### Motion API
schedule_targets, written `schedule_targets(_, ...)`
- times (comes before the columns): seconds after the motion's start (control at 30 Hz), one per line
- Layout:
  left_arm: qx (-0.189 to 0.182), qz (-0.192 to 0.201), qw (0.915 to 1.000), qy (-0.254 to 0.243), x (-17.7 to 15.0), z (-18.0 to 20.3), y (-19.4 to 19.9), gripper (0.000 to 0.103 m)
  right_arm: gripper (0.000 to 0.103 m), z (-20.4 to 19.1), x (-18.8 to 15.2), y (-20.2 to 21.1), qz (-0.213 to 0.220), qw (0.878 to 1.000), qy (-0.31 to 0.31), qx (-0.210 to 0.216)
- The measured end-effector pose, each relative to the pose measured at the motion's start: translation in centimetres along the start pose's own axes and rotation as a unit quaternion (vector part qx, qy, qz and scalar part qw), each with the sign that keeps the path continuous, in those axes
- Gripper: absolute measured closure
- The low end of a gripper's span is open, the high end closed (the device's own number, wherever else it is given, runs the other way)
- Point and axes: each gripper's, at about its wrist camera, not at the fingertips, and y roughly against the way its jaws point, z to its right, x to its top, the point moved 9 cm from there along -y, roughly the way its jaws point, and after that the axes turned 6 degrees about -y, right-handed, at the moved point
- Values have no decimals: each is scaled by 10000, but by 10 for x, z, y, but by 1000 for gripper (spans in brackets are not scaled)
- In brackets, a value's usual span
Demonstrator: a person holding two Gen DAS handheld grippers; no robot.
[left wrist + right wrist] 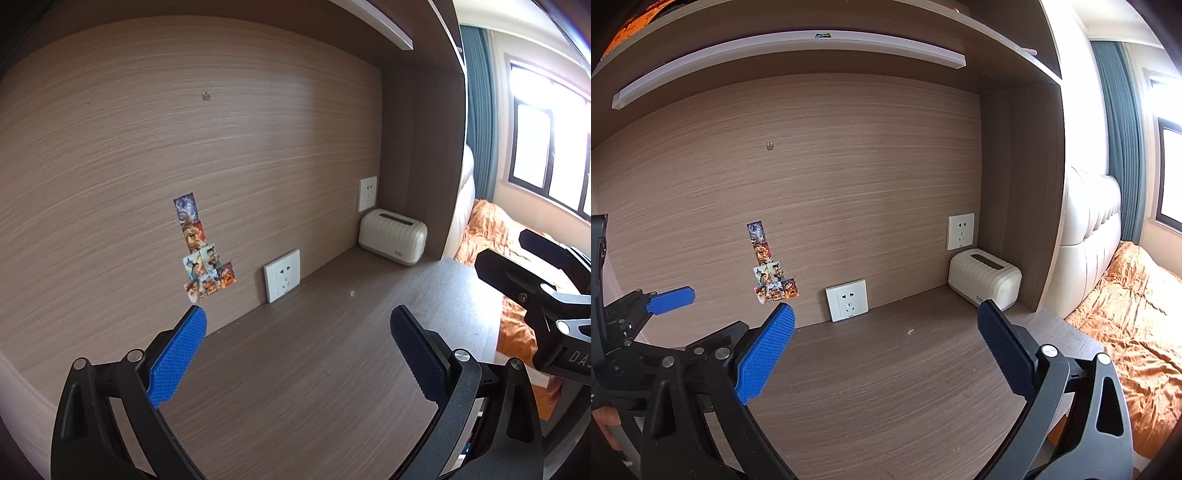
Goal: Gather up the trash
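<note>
A tiny white scrap [351, 293] lies on the brown wooden desk [314, 369] near the back wall; it also shows in the right wrist view [910, 331]. My left gripper [297, 325] is open and empty, held above the desk well short of the scrap. My right gripper [885, 325] is open and empty too, above the desk. The right gripper's black body [535, 295] shows at the right of the left wrist view. A blue finger [670, 300] of the left gripper shows at the left of the right wrist view.
A cream ribbed tissue box [392, 236] stands in the desk's back right corner [984, 282]. Two white wall sockets [282, 275] [366, 194] and picture stickers [203, 251] are on the back panel. A bed with an orange cover [1137, 314] lies to the right.
</note>
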Motion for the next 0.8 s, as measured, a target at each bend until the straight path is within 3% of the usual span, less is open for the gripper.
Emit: schedule_targets(0.8, -96, -60, 9999, -6, -6, -3, -8, 5, 5, -8, -5, -8, -123, 9999, 84, -69)
